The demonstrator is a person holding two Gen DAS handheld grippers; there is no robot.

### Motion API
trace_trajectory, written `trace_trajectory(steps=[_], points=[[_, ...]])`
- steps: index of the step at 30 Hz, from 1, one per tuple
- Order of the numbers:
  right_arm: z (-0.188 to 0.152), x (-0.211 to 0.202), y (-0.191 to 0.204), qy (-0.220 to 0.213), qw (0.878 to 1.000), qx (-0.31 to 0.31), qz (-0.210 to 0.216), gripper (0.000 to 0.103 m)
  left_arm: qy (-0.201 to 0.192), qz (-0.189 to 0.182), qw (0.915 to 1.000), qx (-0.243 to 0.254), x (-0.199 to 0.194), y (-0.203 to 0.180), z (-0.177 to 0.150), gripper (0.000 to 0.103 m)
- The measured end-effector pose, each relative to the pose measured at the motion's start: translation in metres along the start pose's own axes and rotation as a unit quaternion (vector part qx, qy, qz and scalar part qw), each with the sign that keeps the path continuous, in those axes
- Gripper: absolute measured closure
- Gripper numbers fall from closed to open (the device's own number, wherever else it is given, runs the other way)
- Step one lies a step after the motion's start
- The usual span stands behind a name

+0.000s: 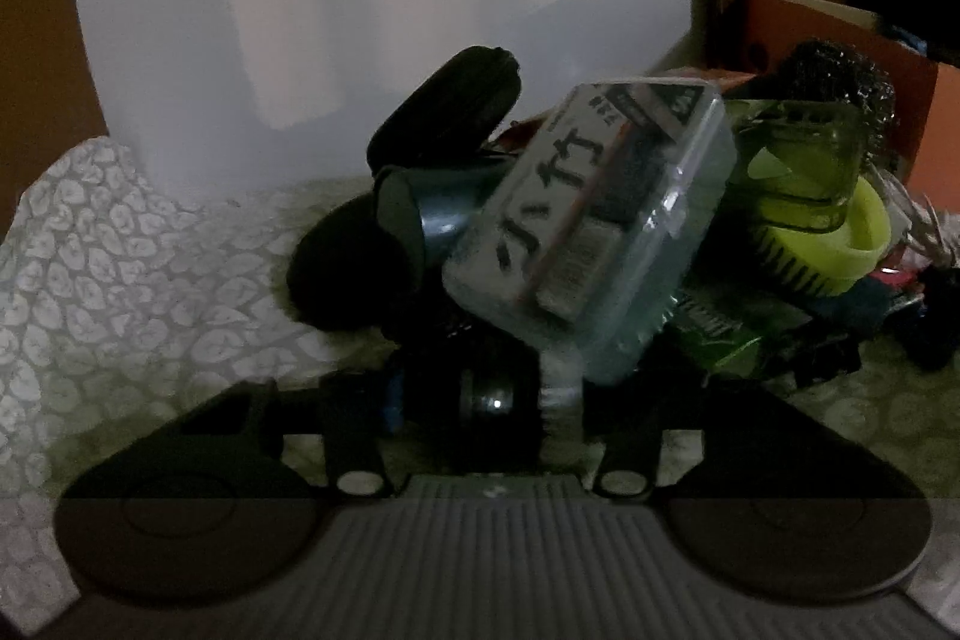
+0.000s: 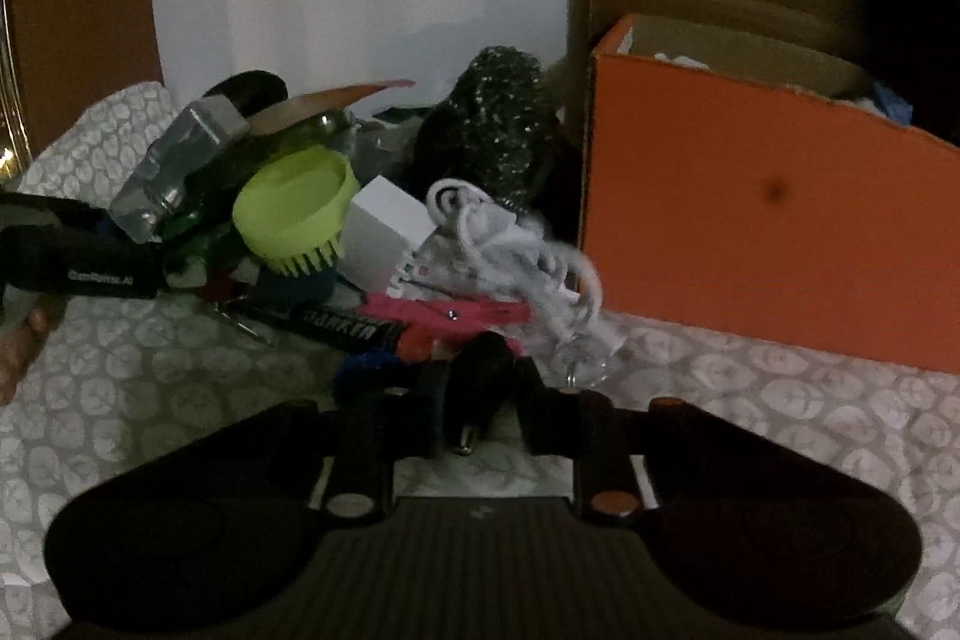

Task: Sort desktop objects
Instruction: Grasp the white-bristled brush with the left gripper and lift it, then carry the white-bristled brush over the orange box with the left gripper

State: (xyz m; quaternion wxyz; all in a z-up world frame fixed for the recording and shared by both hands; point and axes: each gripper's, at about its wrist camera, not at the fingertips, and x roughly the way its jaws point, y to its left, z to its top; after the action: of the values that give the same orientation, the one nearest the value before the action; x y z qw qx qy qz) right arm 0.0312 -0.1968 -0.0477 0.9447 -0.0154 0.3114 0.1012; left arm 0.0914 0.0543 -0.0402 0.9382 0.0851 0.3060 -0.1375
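A clear plastic box with a printed label stands tilted at the front of a dim pile. Its lower end sits between the fingers of my left gripper, which is shut on it. The right wrist view shows the same box above the left gripper. My right gripper is shut on a small black object with a metal tip, just in front of a pink clothespin and a black marker.
An orange cardboard box stands open at the right. The pile holds a lime green brush, a steel scourer, a white adapter block and a white cord bundle. A patterned tablecloth covers the table. A hand shows at the left.
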Motion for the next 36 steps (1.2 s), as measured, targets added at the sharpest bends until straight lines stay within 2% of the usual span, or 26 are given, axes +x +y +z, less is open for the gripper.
trace_trajectory(steps=[10, 16, 23, 31, 36], points=[[-0.006, -0.021, 0.000, -0.008, 1.000, 0.019, 0.015, 0.083, -0.010, -0.028, 0.9995, -0.011, -0.038, 0.015, -0.016, 0.054], [-0.010, -0.035, 0.004, -0.015, 1.000, 0.018, 0.020, 0.083, -0.019, -0.036, 0.9991, -0.008, -0.060, -0.007, -0.015, 0.054], [-0.014, -0.066, 0.003, -0.039, 0.999, 0.020, 0.019, 0.083, -0.047, -0.071, 0.9963, 0.008, -0.085, -0.028, -0.008, 0.054], [-0.008, -0.102, -0.003, -0.075, 0.997, 0.018, 0.007, 0.083, -0.083, -0.116, 0.9885, 0.049, -0.108, -0.068, 0.009, 0.054], [-0.004, -0.117, -0.011, -0.092, 0.995, 0.023, -0.005, 0.083, -0.092, -0.146, 0.9827, 0.067, -0.104, -0.099, 0.023, 0.053]])
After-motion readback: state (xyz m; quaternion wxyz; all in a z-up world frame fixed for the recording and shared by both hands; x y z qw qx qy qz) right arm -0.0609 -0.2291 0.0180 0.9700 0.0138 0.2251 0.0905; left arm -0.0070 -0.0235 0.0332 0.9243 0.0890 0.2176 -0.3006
